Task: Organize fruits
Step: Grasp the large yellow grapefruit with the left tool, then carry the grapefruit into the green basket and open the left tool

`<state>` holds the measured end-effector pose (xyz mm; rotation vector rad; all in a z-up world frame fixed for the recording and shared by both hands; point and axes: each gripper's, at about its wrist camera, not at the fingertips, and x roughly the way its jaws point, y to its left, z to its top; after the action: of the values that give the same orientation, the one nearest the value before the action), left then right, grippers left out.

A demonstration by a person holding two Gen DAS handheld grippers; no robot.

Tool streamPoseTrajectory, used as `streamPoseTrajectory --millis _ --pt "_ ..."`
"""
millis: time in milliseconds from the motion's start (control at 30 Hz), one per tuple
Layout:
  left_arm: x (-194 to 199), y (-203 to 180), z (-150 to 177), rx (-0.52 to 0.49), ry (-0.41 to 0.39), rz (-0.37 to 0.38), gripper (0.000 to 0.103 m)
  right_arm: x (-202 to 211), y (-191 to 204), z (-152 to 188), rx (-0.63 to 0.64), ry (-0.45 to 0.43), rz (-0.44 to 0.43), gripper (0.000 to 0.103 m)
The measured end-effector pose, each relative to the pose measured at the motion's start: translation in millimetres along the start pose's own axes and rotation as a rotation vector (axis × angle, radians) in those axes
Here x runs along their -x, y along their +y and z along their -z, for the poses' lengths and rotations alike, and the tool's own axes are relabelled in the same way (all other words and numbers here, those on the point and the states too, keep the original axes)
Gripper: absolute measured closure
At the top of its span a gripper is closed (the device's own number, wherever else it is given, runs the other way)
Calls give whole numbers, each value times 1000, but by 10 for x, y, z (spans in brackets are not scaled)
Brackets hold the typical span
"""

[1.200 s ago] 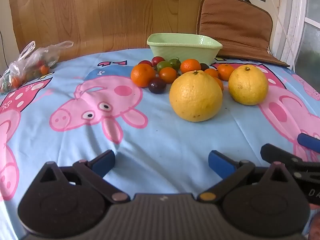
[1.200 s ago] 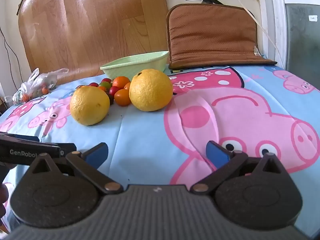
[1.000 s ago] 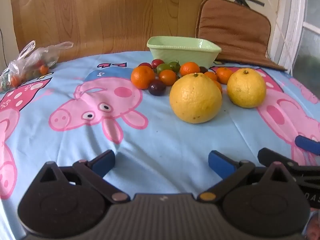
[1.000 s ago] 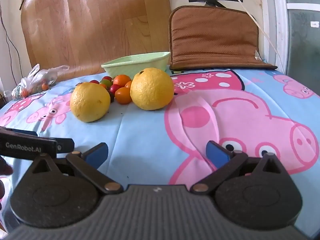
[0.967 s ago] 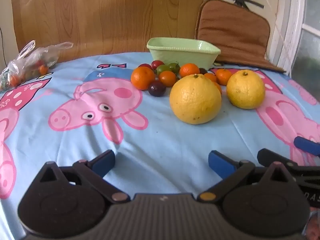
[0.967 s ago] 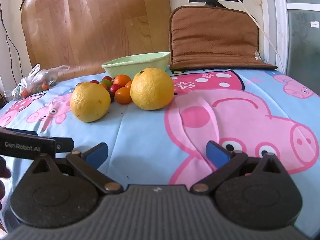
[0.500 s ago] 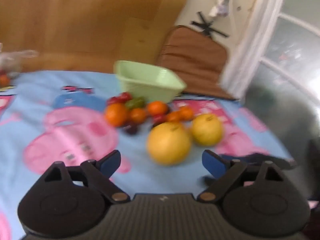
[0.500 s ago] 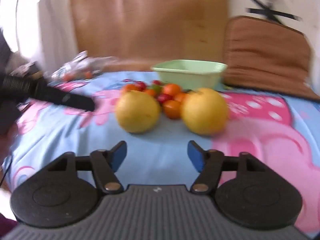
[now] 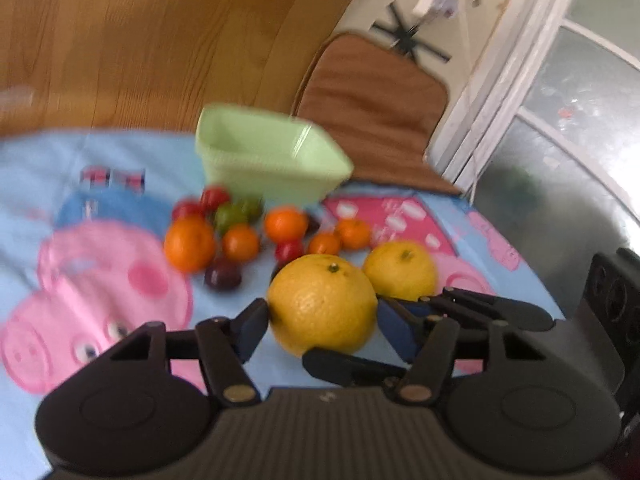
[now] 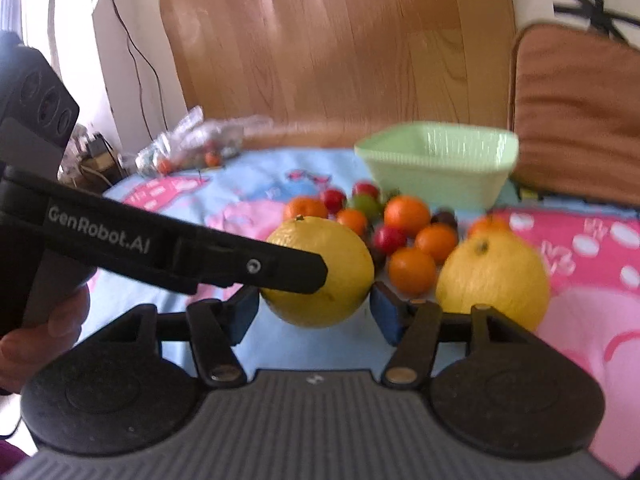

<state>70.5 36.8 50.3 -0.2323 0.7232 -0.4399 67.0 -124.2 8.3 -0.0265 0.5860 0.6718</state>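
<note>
The tabletop (image 9: 36, 168), under a blue and pink cloth, holds a green basket (image 9: 268, 160) at upper centre and small oranges and tomatoes below it. Both hand-held grippers flank one big yellow citrus (image 9: 322, 304) at lower centre. The left hand-held gripper (image 9: 320, 328) and right hand-held gripper (image 10: 314, 312) stand apart, touching or nearly so. Best that only 1 closes, squarely across its widest part. Its pebbled, round skin may roll.
</note>
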Motion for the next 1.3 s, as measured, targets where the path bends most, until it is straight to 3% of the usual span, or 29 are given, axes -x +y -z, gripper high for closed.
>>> streamPoseTrajectory --millis 100,233,333,467,600,667,800,933,1000,1167,1300 --pt "0 -83 -342 -34 -61 -12 42 27 -102 -283 17 -54 2 39" --pt "-379 -54 -948 -32 -99 -26 41 -237 -476 -812 -7 -78 35 39" --pt "-796 78 -1292 0 -69 -34 41 -574 -858 -1093 -99 -19 44 39" --pt "-1250 290 -1424 51 -11 -36 41 -943 -1190 -1194 -159 72 52 39" --pt "-1593 410 -1346 105 59 -55 40 -1224 -1312 -1138 -160 175 77 39" --pt "-1630 477 -1313 156 46 -47 36 -1241 -1310 -1135 -166 194 79 39" --pt "-1532 460 -1323 166 29 -50 32 -1070 -1234 -1135 -140 154 64 37" --pt "-1115 361 -1204 155 -51 18 31 -689 -1188 -1103 -137 77 63 37" --pt "-843 297 -1047 135 -103 50 21 -378 -1136 -971 -144 -6 59 36" --pt "-439 64 -488 52 -135 106 13 323 -974 -380 -105 -186 44 6" --pt "-546 -197 -232 2 -70 151 9 425 -861 -34 -82 -163 100 5"
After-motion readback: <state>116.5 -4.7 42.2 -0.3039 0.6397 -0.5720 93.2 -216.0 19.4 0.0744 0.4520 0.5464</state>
